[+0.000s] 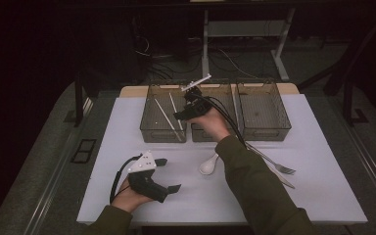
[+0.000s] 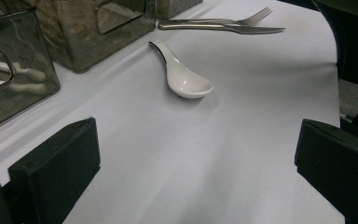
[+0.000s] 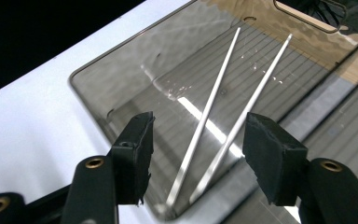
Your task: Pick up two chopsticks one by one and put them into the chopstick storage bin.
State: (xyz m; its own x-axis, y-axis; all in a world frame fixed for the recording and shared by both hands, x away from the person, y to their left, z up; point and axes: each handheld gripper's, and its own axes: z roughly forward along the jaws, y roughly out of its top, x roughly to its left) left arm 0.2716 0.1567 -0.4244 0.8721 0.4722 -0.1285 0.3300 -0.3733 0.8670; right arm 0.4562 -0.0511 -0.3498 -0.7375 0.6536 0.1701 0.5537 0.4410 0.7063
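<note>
Chopsticks [image 3: 216,121] lie side by side in the left bin [image 1: 152,128] at the counter's [image 1: 127,196] far edge — my right tool [image 3: 196,154] hovers above them, jaws spread and gripping nothing. High view adds my left tool [image 1: 166,174], spread wide near the front edge — its own camera sees a white spoon [image 2: 186,81].

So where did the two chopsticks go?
The chopsticks lie side by side in the leftmost bin, just under the open right gripper.
</note>
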